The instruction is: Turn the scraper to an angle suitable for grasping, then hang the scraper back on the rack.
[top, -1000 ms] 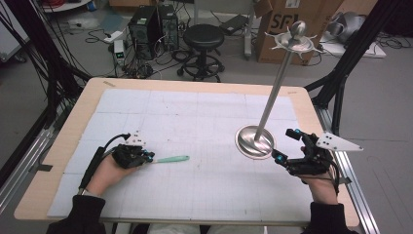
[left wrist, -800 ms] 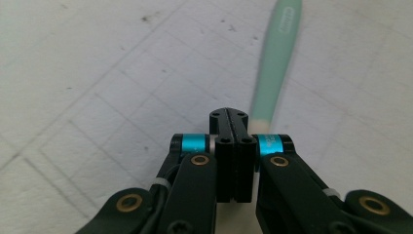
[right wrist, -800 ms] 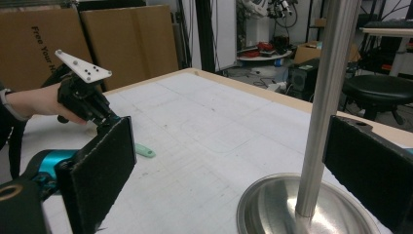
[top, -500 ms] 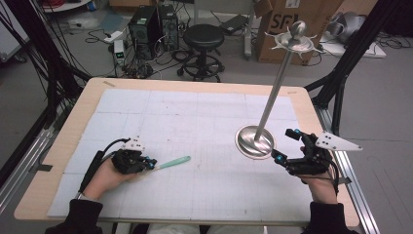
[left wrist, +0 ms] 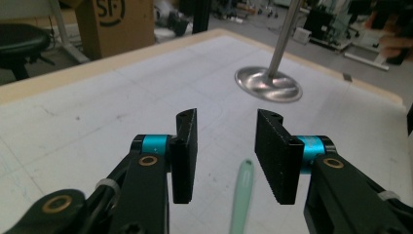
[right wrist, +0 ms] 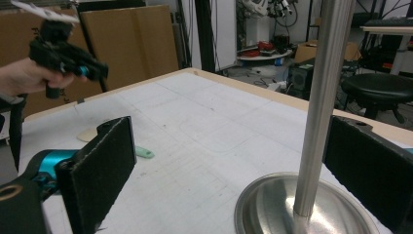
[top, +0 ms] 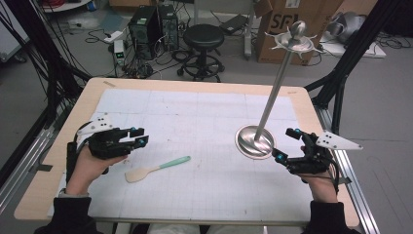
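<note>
Light wooden table (top: 87,105) covered by a white gridded mat (top: 195,126), spatula (top: 157,167) with mint-green handle and wooden blade lying near-left, tall metal stand (top: 254,141) with round base standing at right

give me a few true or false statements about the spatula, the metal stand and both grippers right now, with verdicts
1. The left gripper is shut on the spatula. False: its jaws stand open and the spatula lies on the table.
2. The metal stand is upright on a round base. True.
3. The right gripper is open beside the stand's base. True.
4. The spatula's handle is red. False: it is pale green.
5. The spatula hangs from the top of the stand. False: it lies flat on the mat, left of the stand.
</note>
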### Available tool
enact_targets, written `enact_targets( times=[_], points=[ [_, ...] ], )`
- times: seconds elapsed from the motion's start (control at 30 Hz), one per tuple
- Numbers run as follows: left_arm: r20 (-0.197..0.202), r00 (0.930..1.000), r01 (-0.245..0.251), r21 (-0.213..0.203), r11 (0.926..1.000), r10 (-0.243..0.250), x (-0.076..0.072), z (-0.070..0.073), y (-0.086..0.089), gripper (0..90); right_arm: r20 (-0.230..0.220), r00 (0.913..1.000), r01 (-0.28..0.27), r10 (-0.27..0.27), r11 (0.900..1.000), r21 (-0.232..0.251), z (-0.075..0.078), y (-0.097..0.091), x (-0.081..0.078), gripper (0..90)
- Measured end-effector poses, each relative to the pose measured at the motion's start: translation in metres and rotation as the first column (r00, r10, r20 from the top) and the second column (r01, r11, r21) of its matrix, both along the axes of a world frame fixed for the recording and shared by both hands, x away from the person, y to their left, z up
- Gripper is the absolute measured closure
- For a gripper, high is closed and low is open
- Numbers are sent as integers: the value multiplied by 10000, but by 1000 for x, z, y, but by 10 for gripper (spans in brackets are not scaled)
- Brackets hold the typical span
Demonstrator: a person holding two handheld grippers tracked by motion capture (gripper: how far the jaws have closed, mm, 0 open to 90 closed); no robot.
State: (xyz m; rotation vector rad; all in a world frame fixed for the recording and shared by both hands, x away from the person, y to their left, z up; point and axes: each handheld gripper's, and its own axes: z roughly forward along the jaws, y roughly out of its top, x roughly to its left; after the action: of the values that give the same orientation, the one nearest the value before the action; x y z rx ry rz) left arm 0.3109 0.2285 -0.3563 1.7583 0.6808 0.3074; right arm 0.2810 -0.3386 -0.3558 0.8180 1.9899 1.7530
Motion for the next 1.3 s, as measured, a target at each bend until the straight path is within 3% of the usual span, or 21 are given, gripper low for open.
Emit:
enact_targets(
  times=[0.1,0.13,0.2,0.23,0.27,0.3,0.4,0.53,0.73,0.8,0.97,1.13,1.2,1.3],
  points=[
    [67,10000,-42,-222,9997,43,-3,5,4,552,7,10000,17,-17,10000,18,0,0,0,44],
    [65,10000,-52,-213,9998,54,-3,5,4,540,13,10000,6,-6,10000,21,1,1,0,44],
    [164,9999,-26,-150,9999,29,-4,5,3,406,15,10000,-31,31,10000,24,1,2,2,44],
    [351,9992,-194,23,9998,193,-5,4,2,406,15,10000,-31,31,10000,24,1,2,2,44],
    [417,9982,-437,213,9988,428,-6,4,-1,188,4,10000,-92,92,10000,29,2,3,3,43],
    [370,9981,-513,335,9981,500,-6,4,-3,144,17,10000,-87,87,10000,26,2,3,4,44],
    [558,9976,-453,751,9961,412,-8,3,-9,148,55,10000,-77,76,9999,94,4,3,5,44],
    [748,9972,-102,989,9950,28,-11,1,-14,145,165,9998,-83,80,9998,177,6,2,7,44],
    [438,9989,117,1327,9911,-176,-9,-3,-18,146,132,9998,-169,168,9998,85,6,4,7,44],
    [305,9981,474,1539,9869,-527,-6,-6,-20,158,124,9997,-196,196,9998,67,6,5,7,44],
    [-165,9927,1196,2437,9625,-1192,5,-15,-29,199,50,9997,-235,234,9997,43,4,5,7,44],
    [-704,9780,2082,2770,9381,-1963,15,-20,-41,206,-55,9999,-99,99,9999,74,2,0,4,44],
    [-843,9713,2374,3041,9226,-2222,15,-24,-45,207,-86,10000,-14,15,9999,127,1,-2,3,44],
    [-766,9738,2270,3806,8965,-2140,16,-28,-44,282,-137,9999,44,-42,9999,155,0,-4,2,44]
  ],
)
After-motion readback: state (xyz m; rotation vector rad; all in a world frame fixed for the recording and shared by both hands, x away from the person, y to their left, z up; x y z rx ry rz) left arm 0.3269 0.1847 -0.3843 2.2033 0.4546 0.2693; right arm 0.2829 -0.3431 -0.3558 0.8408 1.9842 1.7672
